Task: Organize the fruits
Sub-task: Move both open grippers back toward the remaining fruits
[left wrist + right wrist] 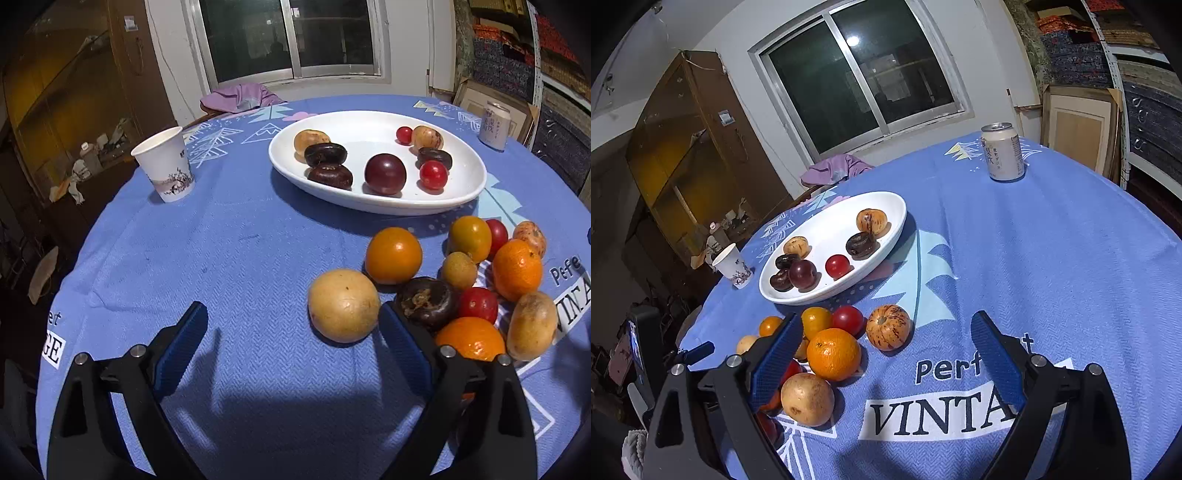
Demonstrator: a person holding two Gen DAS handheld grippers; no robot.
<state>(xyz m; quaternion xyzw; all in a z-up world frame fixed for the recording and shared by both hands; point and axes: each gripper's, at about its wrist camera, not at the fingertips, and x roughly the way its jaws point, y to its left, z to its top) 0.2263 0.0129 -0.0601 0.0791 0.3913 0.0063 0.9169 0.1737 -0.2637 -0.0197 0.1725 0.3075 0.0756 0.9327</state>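
The surface (236, 243) carries a blue printed cloth. On its far side sits 1 white oval dish (376, 201) holding 8 fruits in the left wrist view: 3 dark brown flattish ones, 1 dark red plum (385, 173), 2 small red ones and 2 tan speckled ones. The loose pile (476, 284) lies near and right of the dish, on the cloth; 11 pieces are countable there, including 3 oranges, 1 large tan round fruit (343, 304), 1 dark brown fruit (426, 302) and 2 red ones.

Also present: 1 paper cup (166, 164) at far left, 1 drink can (1002, 151) at far right.

Left gripper (291, 326): fingers wide apart, nothing between them; its right finger stands just beside the tan fruit. Right gripper (888, 341): fingers wide apart over the cloth, its left finger in front of the pile, gripping nothing.
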